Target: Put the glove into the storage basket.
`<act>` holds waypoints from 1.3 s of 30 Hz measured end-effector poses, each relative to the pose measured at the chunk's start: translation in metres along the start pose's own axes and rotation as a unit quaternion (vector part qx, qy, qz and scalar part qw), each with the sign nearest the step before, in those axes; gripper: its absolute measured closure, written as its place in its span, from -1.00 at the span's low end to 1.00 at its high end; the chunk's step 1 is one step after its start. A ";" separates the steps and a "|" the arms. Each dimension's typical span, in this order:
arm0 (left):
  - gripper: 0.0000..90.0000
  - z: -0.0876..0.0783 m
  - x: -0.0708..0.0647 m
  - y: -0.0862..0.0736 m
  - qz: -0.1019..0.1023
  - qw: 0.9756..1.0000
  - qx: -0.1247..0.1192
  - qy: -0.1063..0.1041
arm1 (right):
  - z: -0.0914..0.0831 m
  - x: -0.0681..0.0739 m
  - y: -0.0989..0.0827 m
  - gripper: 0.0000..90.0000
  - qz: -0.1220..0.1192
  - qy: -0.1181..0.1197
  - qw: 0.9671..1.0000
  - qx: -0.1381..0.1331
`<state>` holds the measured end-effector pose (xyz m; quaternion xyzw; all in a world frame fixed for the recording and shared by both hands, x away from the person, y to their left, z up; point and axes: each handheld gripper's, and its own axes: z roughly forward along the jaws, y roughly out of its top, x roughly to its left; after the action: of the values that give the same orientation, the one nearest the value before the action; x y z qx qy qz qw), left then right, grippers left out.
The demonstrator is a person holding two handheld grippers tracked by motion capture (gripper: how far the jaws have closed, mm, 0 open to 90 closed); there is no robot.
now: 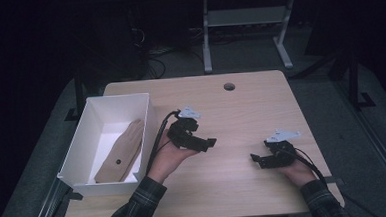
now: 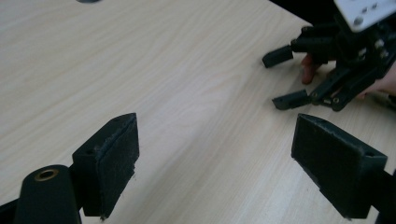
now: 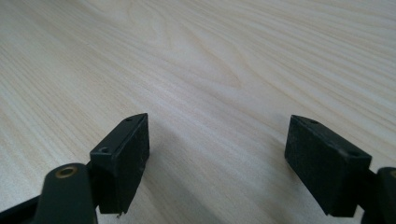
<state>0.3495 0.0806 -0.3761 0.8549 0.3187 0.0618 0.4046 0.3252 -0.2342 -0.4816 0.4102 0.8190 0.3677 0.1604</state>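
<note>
- Two grippers hover over the wooden table (image 1: pixel 241 111), each held in one of the person's hands, and neither holds anything.
- The left gripper (image 1: pixel 209 143) sits just right of the white box (image 1: pixel 80 144), near the middle of the table; in the left gripper view (image 2: pixel 215 163) its jaws stand wide apart with only bare tabletop between them.
- The right gripper (image 1: pixel 255 159) is near the table's right edge, pointing left toward the other gripper; its jaws are wide too, as the right gripper view (image 3: pixel 217 163) shows, with nothing but wood grain between them.
- The left gripper view also catches the right gripper (image 2: pixel 285 77) farther off, low over the table and spread.
- A tan glove (image 1: pixel 122 151) lies flat inside the white box, well left of both grippers and touched by neither.
- A small round hole (image 1: pixel 229 86) marks the table's far edge.
</note>
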 end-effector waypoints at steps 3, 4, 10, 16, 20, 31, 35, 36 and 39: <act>-0.67 0.011 -0.004 -0.009 0.008 1.000 0.009 -0.009 | 0.000 0.000 0.000 -0.52 -0.001 0.001 1.000 0.000; -0.67 0.015 -0.006 -0.012 0.013 1.000 0.012 -0.010 | 0.000 0.000 0.000 -0.52 -0.001 0.001 1.000 0.000; -0.68 0.028 -0.011 -0.026 0.029 0.999 0.019 -0.017 | 0.000 0.000 0.000 -0.52 -0.001 0.000 1.000 0.000; -0.68 0.040 -0.011 -0.045 0.046 0.998 0.026 -0.018 | 0.000 0.000 0.000 -0.52 -0.001 0.001 1.000 0.000; -0.68 0.044 -0.009 -0.053 0.046 0.998 0.028 -0.016 | 0.000 0.000 0.000 -0.52 -0.001 0.001 1.000 0.000; -0.68 0.057 -0.005 -0.072 0.058 0.997 0.046 -0.005 | 0.000 0.000 0.000 -0.52 -0.001 0.001 1.000 0.000; -0.71 0.060 -0.007 -0.079 0.075 0.996 0.044 0.002 | 0.000 0.000 0.000 -0.52 -0.001 0.001 1.000 0.000; -0.71 0.061 -0.008 -0.081 0.085 0.995 0.042 0.005 | 0.000 0.000 0.000 -0.52 -0.001 0.001 1.000 0.000; -0.72 0.062 -0.009 -0.086 0.100 0.995 0.021 0.003 | 0.000 0.000 0.000 -0.52 -0.001 0.001 1.000 0.000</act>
<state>0.3221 0.0752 -0.4785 0.8908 0.2343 0.0979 0.3769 0.3255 -0.2343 -0.4817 0.4089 0.8198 0.3676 0.1598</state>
